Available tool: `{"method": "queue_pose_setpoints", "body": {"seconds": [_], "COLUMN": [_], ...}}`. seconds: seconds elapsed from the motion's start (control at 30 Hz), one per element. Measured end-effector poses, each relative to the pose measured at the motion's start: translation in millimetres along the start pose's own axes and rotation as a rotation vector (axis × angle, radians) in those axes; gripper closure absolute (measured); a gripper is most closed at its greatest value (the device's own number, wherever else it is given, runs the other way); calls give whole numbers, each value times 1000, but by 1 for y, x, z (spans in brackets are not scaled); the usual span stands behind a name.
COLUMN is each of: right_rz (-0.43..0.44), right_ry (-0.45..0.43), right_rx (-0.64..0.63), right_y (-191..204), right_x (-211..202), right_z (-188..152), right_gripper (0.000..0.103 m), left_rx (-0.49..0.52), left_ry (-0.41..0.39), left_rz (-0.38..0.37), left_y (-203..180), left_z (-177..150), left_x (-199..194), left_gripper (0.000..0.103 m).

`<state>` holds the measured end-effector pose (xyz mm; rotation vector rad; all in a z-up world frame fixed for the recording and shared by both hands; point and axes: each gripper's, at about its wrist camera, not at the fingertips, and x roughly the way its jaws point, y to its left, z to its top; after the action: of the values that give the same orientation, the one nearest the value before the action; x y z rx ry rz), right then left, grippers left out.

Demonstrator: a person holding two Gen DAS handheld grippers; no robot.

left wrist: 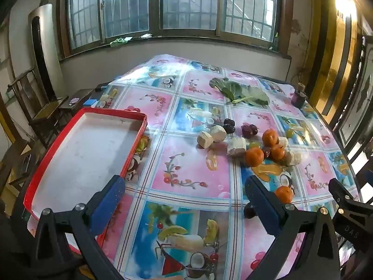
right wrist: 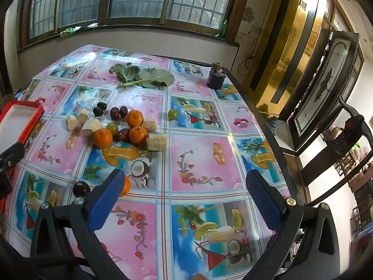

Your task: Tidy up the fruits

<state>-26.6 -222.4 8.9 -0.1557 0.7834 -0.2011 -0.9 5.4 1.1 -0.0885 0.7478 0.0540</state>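
- My left gripper (left wrist: 184, 200) is released, its blue pads (left wrist: 106, 206) spread wide above the near part of the table (left wrist: 191, 163), nothing between them.
- My right gripper (right wrist: 186, 198) is likewise released — pads apart, nothing between them, over the near right part of the table.
- Just beside my right gripper's left pad (right wrist: 107, 200) lie one lone orange (right wrist: 126, 185) and a dark plum (right wrist: 81, 188), apart from the rest, near the table's near edge.
- The red-rimmed tray (left wrist: 132, 144) lies along the table's left edge, its white floor bare, its near corner under my left gripper's left finger.
- The main heap of fruit sits mid-table: three oranges (right wrist: 134, 117) touching or nearly so, dark plums (right wrist: 115, 112), a green grape (right wrist: 112, 128) and pale cut chunks (right wrist: 158, 141) crowded around them.
- One green grape (right wrist: 172, 113) lies alone, right of the heap.
- Leafy greens (right wrist: 144, 77) lie toward the far edge — a small dark jar (right wrist: 215, 78) stands at the far right corner.
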Motion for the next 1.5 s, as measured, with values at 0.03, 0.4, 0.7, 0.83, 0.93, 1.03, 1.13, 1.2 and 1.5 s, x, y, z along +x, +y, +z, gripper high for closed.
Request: {"method": "queue_pose_setpoints", "body": {"seconds": [0.03, 0.4, 0.7, 0.83, 0.93, 1.03, 1.13, 1.2, 1.5], "right_rz": [-1, -4, -13, -16, -20, -24, -28, -27, -28], "right_ry": [2, 0, 3, 2, 3, 4, 8, 11, 11], "right_rx": [-2, 2, 4, 2, -2, 3, 6, 9, 8], "right_y": [0, 0, -3, -3, -3, -5, -6, -7, -8], "right_x": [0, -2, 2, 3, 4, 1, 4, 5, 5], "right_z": [0, 0, -2, -2, -1, -2, -2, -2, -2], "right_gripper": [0, 0, 0, 0, 0, 0, 0, 0, 0], "left_rx": [16, 56, 54, 62, 63, 66, 66, 67, 75], "left_ry": [-16, 8, 25, 27, 28, 38, 40, 43, 52], "left_rz": [10, 19, 4, 6, 8, 5, 6, 6, -3], "left_y": [-3, -10, -11, -12, -12, -13, -13, -13, -16], "left_z": [-4, -4, -9, -9, -9, -9, -11, -12, -15], "left_x": [-3, 2, 5, 5, 5, 8, 9, 9, 12], "left_gripper": [0, 0, 0, 0, 0, 0, 0, 0, 0]}}
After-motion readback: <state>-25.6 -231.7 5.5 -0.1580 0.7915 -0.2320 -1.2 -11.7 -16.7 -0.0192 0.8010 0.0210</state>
